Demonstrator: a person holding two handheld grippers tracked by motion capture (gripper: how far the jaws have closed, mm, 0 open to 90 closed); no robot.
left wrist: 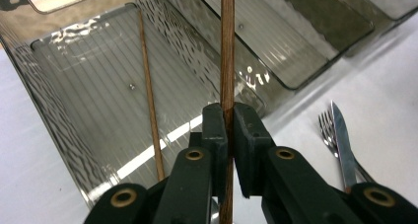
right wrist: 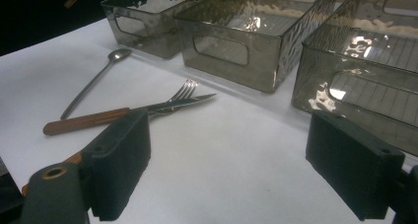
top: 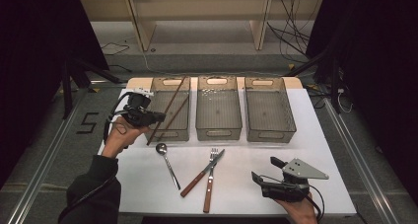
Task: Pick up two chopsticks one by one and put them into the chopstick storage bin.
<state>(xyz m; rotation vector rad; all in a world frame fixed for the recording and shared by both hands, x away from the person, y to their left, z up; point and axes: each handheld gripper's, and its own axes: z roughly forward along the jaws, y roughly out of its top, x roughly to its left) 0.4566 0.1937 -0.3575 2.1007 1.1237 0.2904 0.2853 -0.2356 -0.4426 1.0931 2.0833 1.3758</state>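
Observation:
My left gripper (top: 160,117) is shut on a long brown chopstick (top: 173,97) that slants over the left bin (top: 170,133). In the left gripper view the jaws pinch that chopstick (left wrist: 227,46) above the left bin (left wrist: 88,76), where a second chopstick (left wrist: 148,86) lies inside. My right gripper (top: 266,168) rests at the table's front right, open, with nothing between its jaws (right wrist: 231,155). On the white table lie a spoon (top: 167,162), a wood-handled knife (top: 192,184) and a fork (top: 209,194), the knife crossing the fork.
Three smoky clear bins stand in a row at the back; the middle bin (top: 219,133) and the right bin (top: 270,133) hold nothing. The spoon (right wrist: 93,81), knife (right wrist: 98,119) and fork (right wrist: 182,92) lie ahead of my right gripper.

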